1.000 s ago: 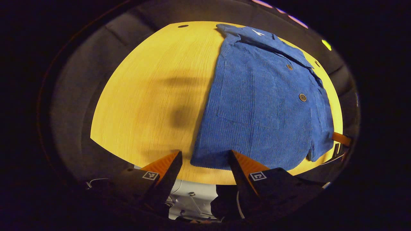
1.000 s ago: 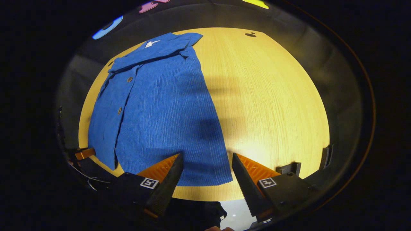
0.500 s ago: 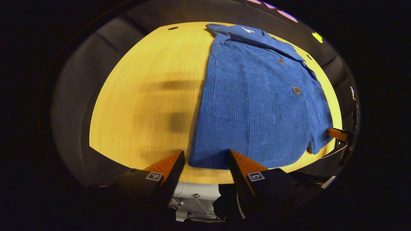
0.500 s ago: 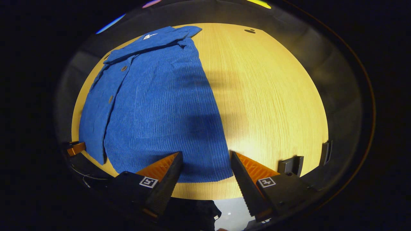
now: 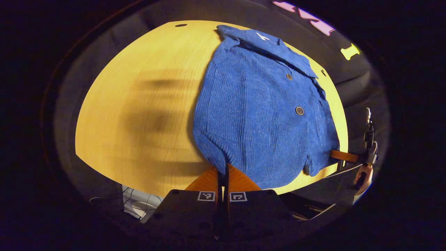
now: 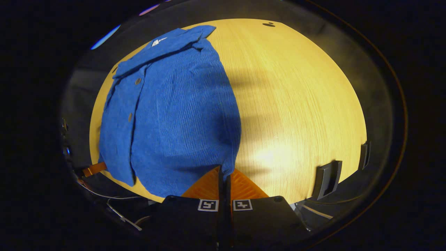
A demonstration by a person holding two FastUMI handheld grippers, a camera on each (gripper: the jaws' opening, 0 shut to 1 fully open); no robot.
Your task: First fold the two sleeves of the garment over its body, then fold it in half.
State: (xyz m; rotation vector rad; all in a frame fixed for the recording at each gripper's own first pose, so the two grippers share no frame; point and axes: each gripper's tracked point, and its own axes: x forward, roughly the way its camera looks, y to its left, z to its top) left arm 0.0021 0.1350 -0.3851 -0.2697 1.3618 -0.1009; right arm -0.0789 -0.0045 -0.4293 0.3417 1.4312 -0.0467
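A blue corduroy jacket point(image 5: 258, 111) lies button side up on the wooden table point(image 5: 139, 104), collar at the far end, with no sleeve spread beside it. My left gripper point(image 5: 223, 171) is shut on the near hem corner, which bunches up at its tips. In the right gripper view the jacket point(image 6: 174, 115) fills the left half of the table point(image 6: 296, 104), and my right gripper point(image 6: 224, 174) is shut on the other near hem corner. The right gripper's fingers point(image 5: 343, 157) also appear at the jacket's far hem corner, with a hand point(image 5: 364, 174) behind them.
Two dark brackets point(image 6: 327, 177) stand at the table's near right edge in the right gripper view. A small dark hole point(image 6: 269, 24) marks the far end of the tabletop. Bare wood stretches beside the jacket on both sides.
Both grippers were open over the near hem; each has closed on a hem corner, and the hem has gathered and risen at the tips.
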